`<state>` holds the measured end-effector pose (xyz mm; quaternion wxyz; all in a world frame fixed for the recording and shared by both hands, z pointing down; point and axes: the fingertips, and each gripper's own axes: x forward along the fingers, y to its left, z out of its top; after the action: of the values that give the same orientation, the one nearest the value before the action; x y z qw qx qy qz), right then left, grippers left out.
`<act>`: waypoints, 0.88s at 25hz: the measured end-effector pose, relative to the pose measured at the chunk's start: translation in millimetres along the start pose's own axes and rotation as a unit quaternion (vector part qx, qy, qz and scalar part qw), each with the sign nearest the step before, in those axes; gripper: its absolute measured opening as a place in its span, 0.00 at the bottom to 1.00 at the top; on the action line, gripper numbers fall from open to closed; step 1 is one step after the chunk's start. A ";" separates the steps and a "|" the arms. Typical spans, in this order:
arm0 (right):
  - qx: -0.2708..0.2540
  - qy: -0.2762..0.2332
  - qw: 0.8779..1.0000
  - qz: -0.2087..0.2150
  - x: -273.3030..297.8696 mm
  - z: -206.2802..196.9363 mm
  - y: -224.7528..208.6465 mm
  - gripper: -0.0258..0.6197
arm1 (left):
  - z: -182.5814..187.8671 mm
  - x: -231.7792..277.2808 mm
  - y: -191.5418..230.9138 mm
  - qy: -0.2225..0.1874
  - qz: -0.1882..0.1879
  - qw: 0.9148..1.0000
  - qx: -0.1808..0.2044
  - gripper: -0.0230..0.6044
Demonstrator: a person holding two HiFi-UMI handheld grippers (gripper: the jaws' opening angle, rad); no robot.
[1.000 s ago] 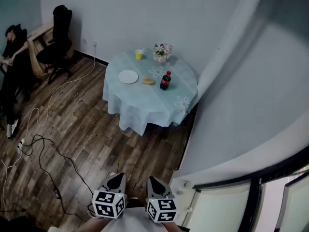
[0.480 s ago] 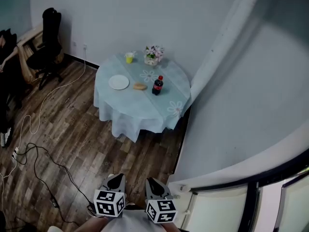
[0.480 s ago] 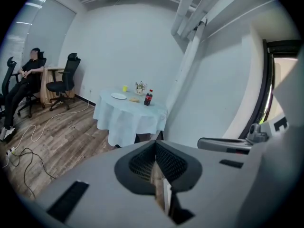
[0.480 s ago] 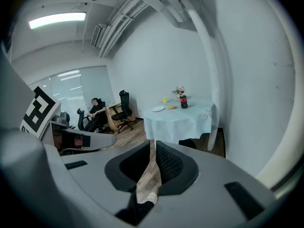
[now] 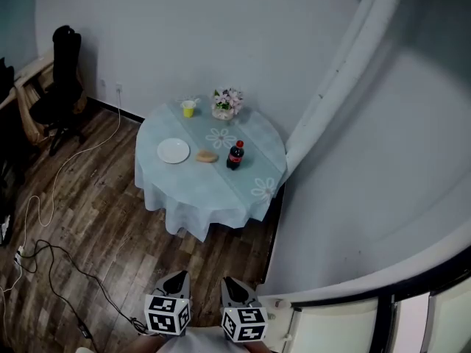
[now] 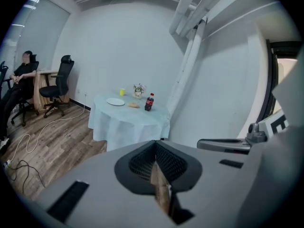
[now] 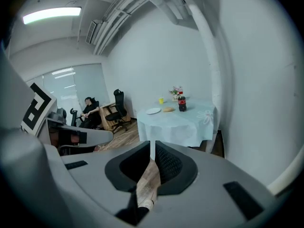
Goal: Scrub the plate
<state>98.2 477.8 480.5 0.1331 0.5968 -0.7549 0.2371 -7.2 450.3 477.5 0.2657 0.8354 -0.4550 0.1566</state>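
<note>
— While we are walking toward the round surface (image 5: pixel 221 190), it is sliding lower and leftward in the head view than a second ago, and the seated person is dropping out at the far left.

— We are keeping the left gripper (image 5: pixel 176 280) and right gripper (image 5: pixel 234 286) clenched, fingers empty. The plate (image 5: pixel 174 151) is lying on the surface's left side, well apart from us, so we are not scrubbing yet.
</note>
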 end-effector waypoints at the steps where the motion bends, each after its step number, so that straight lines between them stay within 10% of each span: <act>1: 0.000 0.000 1.000 -0.001 5.7 4.0 0.0 0.10 | 4.6 4.0 4.1 0.000 0.000 1.000 -0.001 0.05; 22: 0.020 -0.012 0.999 -0.046 100.2 55.6 10.9 0.10 | 74.1 74.0 79.1 0.014 -0.049 0.999 0.018 0.05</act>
<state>67.0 367.0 479.4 0.1229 0.6365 -0.7233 0.2380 -32.8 321.5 478.7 0.2646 0.8589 -0.4070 0.1629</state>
